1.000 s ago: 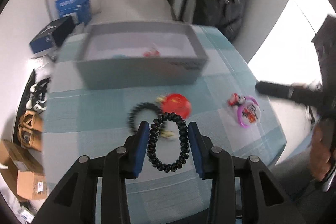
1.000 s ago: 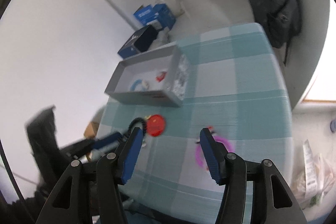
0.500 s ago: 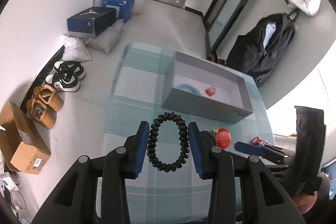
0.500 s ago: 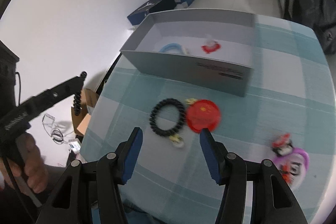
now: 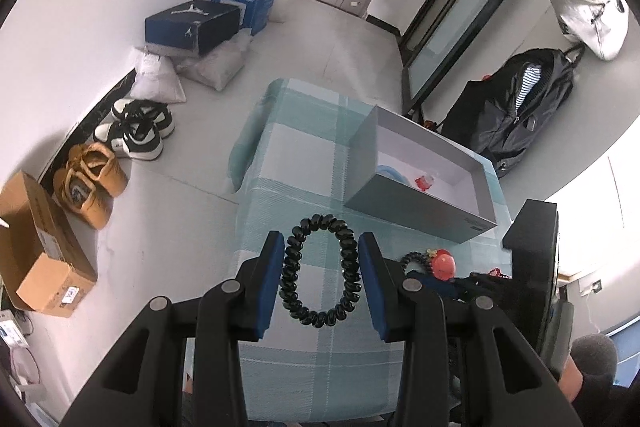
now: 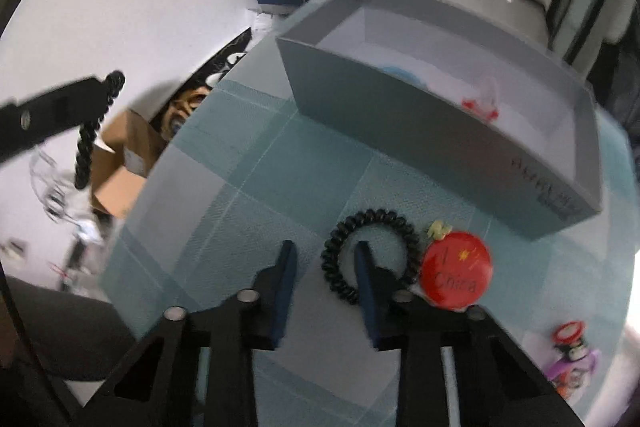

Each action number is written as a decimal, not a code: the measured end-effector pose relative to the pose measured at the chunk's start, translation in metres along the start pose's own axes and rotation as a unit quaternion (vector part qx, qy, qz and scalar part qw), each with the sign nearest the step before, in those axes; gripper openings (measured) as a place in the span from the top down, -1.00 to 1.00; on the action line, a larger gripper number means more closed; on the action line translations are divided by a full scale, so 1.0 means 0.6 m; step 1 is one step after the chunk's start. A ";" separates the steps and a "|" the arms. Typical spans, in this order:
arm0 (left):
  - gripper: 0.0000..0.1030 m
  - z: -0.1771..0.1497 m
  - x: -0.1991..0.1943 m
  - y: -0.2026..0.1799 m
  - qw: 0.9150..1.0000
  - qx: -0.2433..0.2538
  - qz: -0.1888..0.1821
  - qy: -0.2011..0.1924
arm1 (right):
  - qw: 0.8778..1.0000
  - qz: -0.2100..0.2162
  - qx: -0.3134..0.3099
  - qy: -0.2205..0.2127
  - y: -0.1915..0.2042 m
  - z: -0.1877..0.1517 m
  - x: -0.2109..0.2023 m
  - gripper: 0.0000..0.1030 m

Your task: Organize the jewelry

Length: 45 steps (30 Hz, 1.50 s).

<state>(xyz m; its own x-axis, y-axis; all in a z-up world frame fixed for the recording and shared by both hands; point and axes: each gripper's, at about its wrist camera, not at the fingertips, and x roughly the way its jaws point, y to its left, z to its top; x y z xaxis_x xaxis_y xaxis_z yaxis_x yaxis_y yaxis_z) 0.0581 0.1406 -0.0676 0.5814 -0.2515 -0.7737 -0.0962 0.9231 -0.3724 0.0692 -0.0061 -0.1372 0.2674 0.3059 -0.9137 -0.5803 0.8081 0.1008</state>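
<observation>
Left wrist view: my left gripper (image 5: 320, 281) grips one black coiled hair tie (image 5: 319, 270), lifted near the grey cardboard box (image 5: 416, 213), which holds two pieces.

Right wrist view: my right gripper (image 6: 326, 279) is narrowly parted around a second black coiled tie (image 6: 370, 259); one red badge (image 6: 456, 275) and a purple trinket (image 6: 572, 363) also remain.

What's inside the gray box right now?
In the gray box: a light blue ring and a small red trinket on its white floor. The near wall hides the ring's lower part.
</observation>
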 end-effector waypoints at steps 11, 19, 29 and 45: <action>0.36 0.001 -0.004 -0.014 1.000 0.013 0.001 -0.005 | 0.999 0.036 0.016 -0.026 -0.016 0.003 -0.039 0.83; 0.36 0.003 0.005 -0.039 1.000 0.026 0.013 -0.005 | 0.985 0.123 0.095 -0.072 -0.059 0.015 -0.106 0.83; 0.36 0.034 0.014 -0.090 0.999 0.042 0.015 0.000 | 0.971 0.158 0.134 -0.120 -0.109 0.024 -0.189 0.83; 0.36 0.131 0.106 -0.171 0.994 0.098 -0.002 0.042 | 0.970 0.157 0.135 -0.124 -0.230 0.140 -0.172 0.83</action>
<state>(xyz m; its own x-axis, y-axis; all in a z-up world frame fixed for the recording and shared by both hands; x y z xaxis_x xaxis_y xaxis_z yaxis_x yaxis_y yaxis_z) 0.1684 0.0529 -0.0385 0.5112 -0.2719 -0.8153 0.0708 0.9587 -0.2753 0.1865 -0.1070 -0.0234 0.3062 0.6435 -0.7016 -0.4491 0.7474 0.4896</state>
